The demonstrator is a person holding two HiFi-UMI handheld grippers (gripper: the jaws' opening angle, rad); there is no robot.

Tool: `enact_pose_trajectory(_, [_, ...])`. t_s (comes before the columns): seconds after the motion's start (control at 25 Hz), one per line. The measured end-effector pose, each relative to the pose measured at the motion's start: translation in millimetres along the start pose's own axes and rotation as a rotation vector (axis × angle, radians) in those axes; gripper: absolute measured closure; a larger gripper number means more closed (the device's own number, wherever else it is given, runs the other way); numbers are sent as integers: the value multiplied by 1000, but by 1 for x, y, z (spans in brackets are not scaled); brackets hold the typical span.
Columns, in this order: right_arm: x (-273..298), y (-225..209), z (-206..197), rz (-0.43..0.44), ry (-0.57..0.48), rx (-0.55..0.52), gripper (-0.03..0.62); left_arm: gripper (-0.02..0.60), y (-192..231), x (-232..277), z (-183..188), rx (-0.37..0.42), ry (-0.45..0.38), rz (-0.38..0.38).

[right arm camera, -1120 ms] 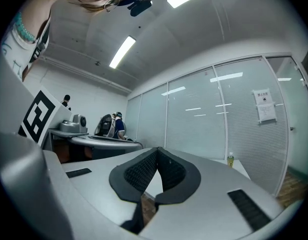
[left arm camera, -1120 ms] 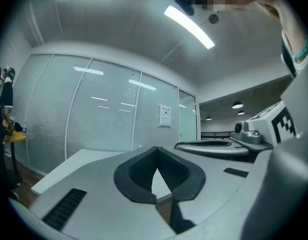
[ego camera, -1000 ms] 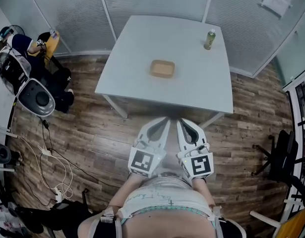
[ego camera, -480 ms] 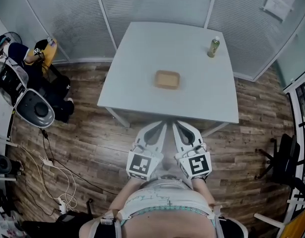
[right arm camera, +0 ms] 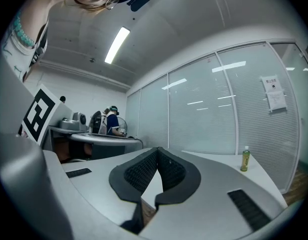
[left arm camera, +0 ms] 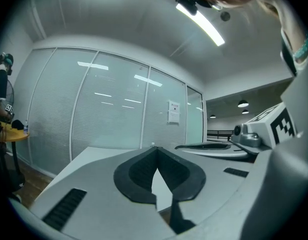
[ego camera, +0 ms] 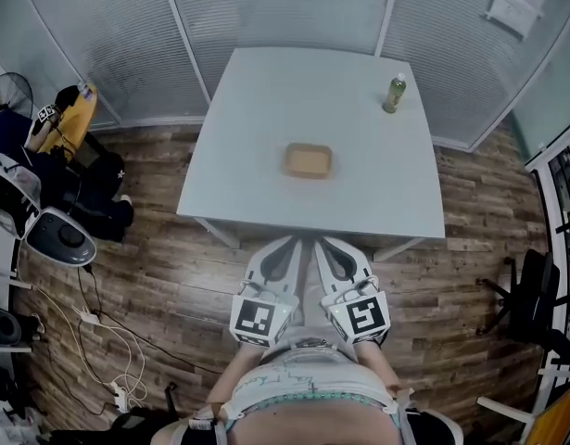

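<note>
At 6 o'clock, tight against the body: grey left gripper (ego camera: 296,242) and grey right gripper (ego camera: 323,243), side by side, each clenched tip to tip on nothing (plain in both gripper views). Beyond at 12 o'clock, well apart: shallow tan rectangular tray (ego camera: 308,160) mid white square table (ego camera: 247,165), small green bottle (ego camera: 392,94) farther at 1 o'clock. Judged a standing-off stage; reaching the tray would call for closing the gap and parting jaws.
</note>
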State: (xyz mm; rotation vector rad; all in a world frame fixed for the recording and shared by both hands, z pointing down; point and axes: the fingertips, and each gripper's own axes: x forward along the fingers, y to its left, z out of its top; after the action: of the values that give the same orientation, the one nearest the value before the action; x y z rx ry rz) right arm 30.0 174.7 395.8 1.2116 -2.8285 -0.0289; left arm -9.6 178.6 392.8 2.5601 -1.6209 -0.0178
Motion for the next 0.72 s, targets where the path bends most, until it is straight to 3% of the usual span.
enact_pose_trajectory(0.4, [93, -52, 14, 51, -42, -15, 594, 581, 60, 82, 16, 5, -25, 32])
enact_pose_trajectory(0.72, [149, -103, 19, 40, -28, 16, 594, 581, 93, 149, 25, 4, 9, 24])
